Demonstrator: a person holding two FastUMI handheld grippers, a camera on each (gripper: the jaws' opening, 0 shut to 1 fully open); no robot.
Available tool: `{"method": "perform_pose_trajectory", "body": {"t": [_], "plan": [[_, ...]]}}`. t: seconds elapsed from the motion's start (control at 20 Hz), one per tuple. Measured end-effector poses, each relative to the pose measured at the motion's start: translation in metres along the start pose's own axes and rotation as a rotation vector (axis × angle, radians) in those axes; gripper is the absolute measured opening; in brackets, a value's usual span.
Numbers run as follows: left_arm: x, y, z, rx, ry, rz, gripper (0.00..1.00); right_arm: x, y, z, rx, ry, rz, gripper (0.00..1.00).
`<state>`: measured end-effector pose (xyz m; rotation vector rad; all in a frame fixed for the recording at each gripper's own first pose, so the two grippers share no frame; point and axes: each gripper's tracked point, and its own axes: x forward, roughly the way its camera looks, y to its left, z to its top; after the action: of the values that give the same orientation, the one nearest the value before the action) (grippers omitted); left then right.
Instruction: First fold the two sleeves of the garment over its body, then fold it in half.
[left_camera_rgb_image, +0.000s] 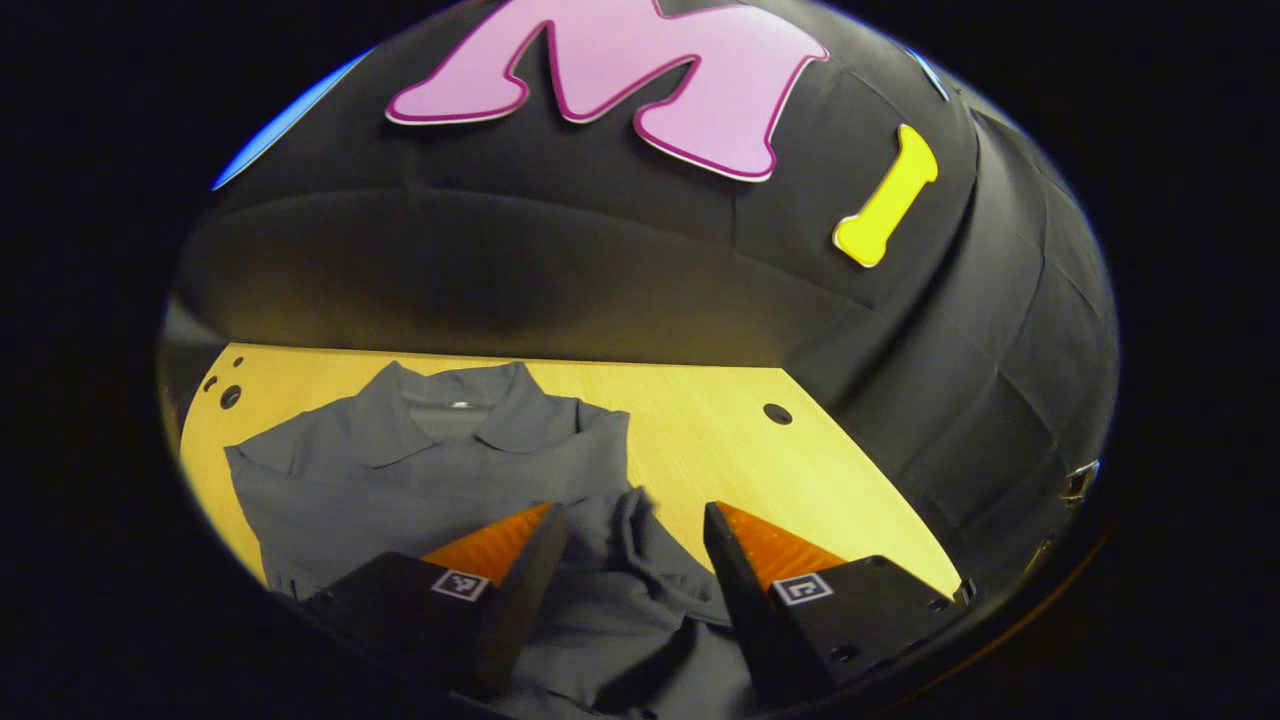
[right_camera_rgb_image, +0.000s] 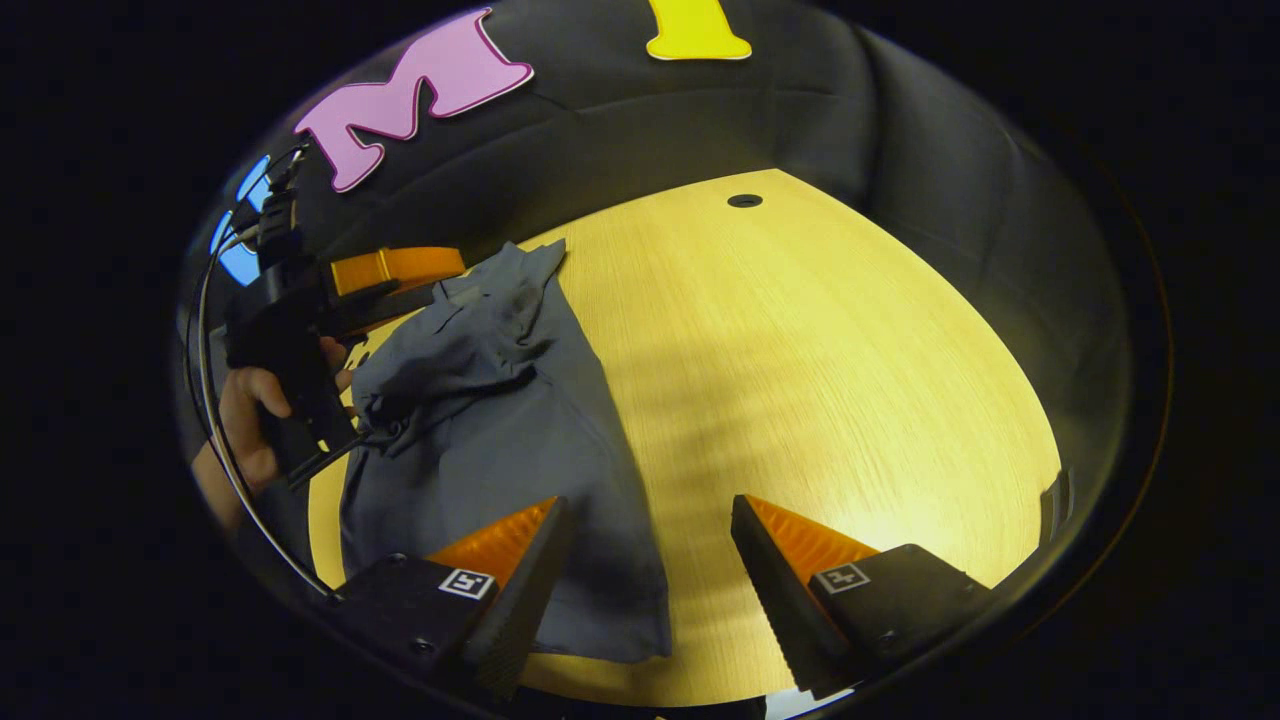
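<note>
A grey collared shirt (left_camera_rgb_image: 440, 470) lies flat on the yellow wooden table (left_camera_rgb_image: 720, 430), its collar (left_camera_rgb_image: 460, 395) toward the far wall. One sleeve (left_camera_rgb_image: 640, 540) lies rumpled over the body, between the fingers of my left gripper (left_camera_rgb_image: 635, 520), which hovers open just above the cloth. In the right gripper view the shirt (right_camera_rgb_image: 490, 420) stretches away on the left, with the bunched sleeve (right_camera_rgb_image: 450, 350) on top of it. My right gripper (right_camera_rgb_image: 650, 515) stands open over the shirt's near edge and bare table (right_camera_rgb_image: 820, 350). Farther off, a hand (right_camera_rgb_image: 245, 410) holds the left gripper (right_camera_rgb_image: 440, 280) over the shirt.
Black cloth walls close in behind and to the right of the table. Round holes (left_camera_rgb_image: 777, 413) dot the tabletop, several more at its far left corner (left_camera_rgb_image: 230, 397), and one near the far edge (right_camera_rgb_image: 744, 200). Bare wood spreads to the right of the shirt.
</note>
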<state>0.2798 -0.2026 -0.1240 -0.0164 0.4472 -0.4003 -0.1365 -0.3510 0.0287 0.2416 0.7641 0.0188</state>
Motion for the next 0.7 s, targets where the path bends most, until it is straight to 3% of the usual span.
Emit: {"method": "perform_pose_trajectory", "body": {"t": [0.15, 0.25, 0.3, 0.35, 0.4, 0.55, 0.6, 0.7], "plan": [[-0.043, 0.035, -0.018, -0.02, 0.005, 0.053, 0.95, 0.004, 0.013, -0.011, 0.009, 0.038, 0.038, 0.99], [-0.08, 0.064, -0.04, -0.013, 0.024, 0.09, 0.92, 0.009, 0.016, -0.023, 0.017, 0.081, 0.047, 0.99], [-0.099, 0.079, -0.053, -0.008, 0.041, 0.104, 0.96, 0.01, 0.015, -0.027, 0.024, 0.094, 0.044, 0.99], [-0.118, 0.093, -0.068, -0.007, 0.059, 0.11, 0.92, 0.011, 0.015, -0.03, 0.031, 0.104, 0.039, 0.99], [-0.139, 0.108, -0.083, -0.003, 0.079, 0.12, 0.96, 0.014, 0.016, -0.037, 0.034, 0.12, 0.037, 0.99], [-0.195, 0.166, -0.13, 0.035, 0.144, 0.233, 0.96, 0.02, 0.015, -0.051, 0.041, 0.159, 0.021, 0.99], [-0.212, 0.181, -0.145, 0.031, 0.163, 0.269, 0.92, 0.021, 0.015, -0.059, 0.043, 0.174, 0.014, 0.99], [-0.24, 0.198, -0.171, -0.018, 0.184, 0.314, 0.96, 0.023, 0.022, -0.069, 0.063, 0.202, 0.018, 0.99]]}}
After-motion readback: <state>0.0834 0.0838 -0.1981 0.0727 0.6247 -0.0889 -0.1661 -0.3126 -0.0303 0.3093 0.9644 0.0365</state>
